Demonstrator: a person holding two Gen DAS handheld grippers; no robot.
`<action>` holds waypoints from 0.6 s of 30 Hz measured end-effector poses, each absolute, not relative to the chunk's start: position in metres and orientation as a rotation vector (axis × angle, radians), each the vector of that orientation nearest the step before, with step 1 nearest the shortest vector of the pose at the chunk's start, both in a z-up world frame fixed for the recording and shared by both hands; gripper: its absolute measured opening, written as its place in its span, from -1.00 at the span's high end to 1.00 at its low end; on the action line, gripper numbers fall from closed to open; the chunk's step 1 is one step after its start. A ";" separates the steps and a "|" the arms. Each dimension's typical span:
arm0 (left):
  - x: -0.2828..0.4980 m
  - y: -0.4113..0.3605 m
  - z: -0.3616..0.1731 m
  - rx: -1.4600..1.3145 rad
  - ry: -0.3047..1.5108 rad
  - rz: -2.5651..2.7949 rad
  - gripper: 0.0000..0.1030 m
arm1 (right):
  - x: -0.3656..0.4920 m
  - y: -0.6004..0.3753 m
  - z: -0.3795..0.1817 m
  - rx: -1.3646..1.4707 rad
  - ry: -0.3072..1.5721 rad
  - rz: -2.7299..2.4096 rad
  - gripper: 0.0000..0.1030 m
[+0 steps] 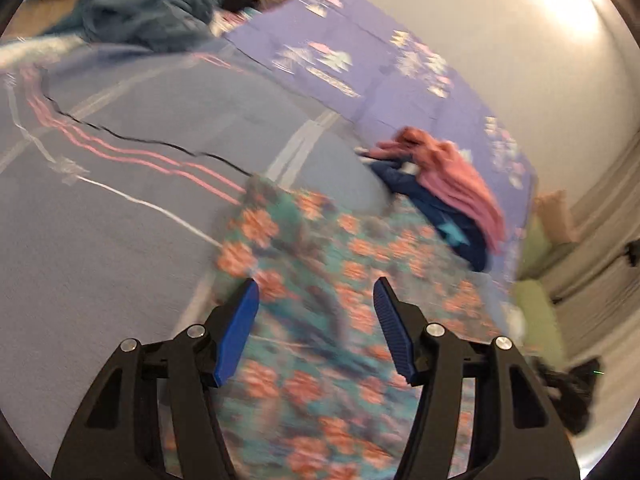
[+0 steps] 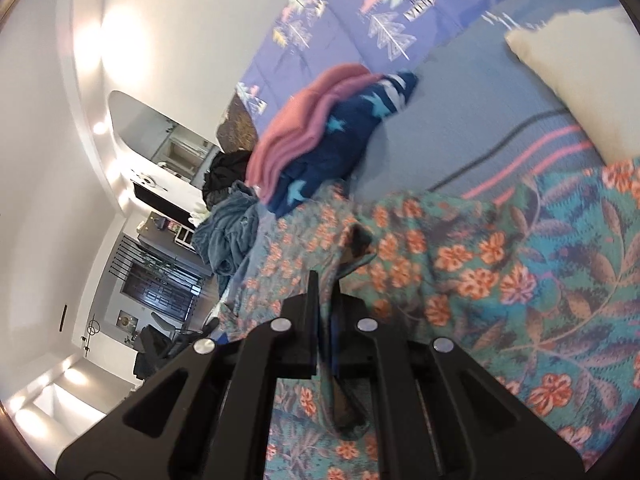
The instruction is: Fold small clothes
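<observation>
A teal garment with orange flowers [image 1: 320, 320] lies spread on the blue-grey bed cover [image 1: 120, 208]. My left gripper [image 1: 316, 292] is open just above it, blue fingers apart, nothing between them. My right gripper [image 2: 326, 280] is shut on a raised fold of the same floral garment [image 2: 480, 264], which bunches up between the fingers. A folded pile of a pink garment [image 2: 308, 120] on a navy star-print garment [image 2: 344, 148] sits on the bed beyond; it also shows in the left wrist view [image 1: 452, 184].
A rumpled blue-grey cloth heap [image 1: 148, 4] and dark clothes [image 2: 228, 172] lie further off. A cream pillow [image 2: 580, 80] sits at the right. A purple tree-print blanket [image 2: 360, 8] covers the bed's far side by the white wall.
</observation>
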State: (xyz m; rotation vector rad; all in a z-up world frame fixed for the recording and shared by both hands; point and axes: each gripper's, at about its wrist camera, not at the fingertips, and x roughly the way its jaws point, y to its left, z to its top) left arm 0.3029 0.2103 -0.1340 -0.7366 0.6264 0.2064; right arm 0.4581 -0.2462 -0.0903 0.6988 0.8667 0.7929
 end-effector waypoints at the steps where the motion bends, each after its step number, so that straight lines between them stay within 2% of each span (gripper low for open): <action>1: 0.299 0.214 -0.135 -0.751 0.618 0.210 -0.18 | 0.455 -0.248 -0.085 0.699 0.841 0.795 0.91; 9: 0.294 0.223 -0.138 -0.779 0.597 0.235 -0.18 | 0.436 -0.254 -0.067 0.627 0.757 0.718 0.92; 16: 0.294 0.219 -0.137 -0.787 0.594 0.231 -0.19 | 0.448 -0.242 -0.094 0.487 0.916 0.553 0.89; 18: 0.294 0.219 -0.137 -0.785 0.595 0.229 -0.20 | 0.449 -0.245 -0.100 0.483 0.934 0.517 0.75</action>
